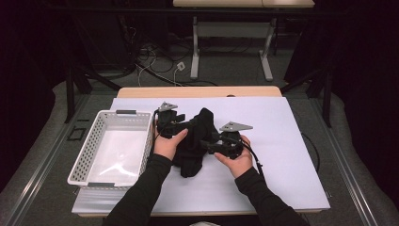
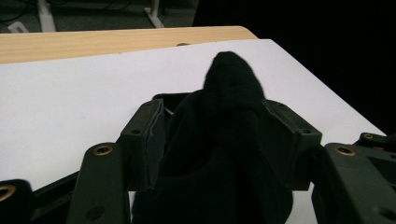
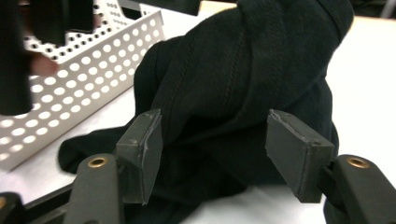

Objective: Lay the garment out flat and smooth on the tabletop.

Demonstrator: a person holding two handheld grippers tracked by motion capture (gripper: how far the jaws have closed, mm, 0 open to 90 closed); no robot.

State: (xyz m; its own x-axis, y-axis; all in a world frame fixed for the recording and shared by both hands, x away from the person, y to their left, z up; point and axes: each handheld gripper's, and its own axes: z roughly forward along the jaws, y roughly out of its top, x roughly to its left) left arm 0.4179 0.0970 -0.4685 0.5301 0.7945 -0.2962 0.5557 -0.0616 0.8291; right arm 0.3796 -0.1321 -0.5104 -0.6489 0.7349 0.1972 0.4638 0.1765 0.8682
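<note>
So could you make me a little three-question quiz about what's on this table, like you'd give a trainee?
1. True or false: the black garment lies inside the white basket.
2. On which side of the garment does the basket stand in the high view? A left, B right, C behind.
3. What lies between the pads of the left hand-held gripper?

Key: 1 false, it sits on the white table. 2 A. 3 a bunch of the black garment.

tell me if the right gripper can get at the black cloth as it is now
Probably yes. The right gripper faces the black cloth with open jaws, cloth bulging between its pads and nothing in the way. The left gripper sits on its far side.
</note>
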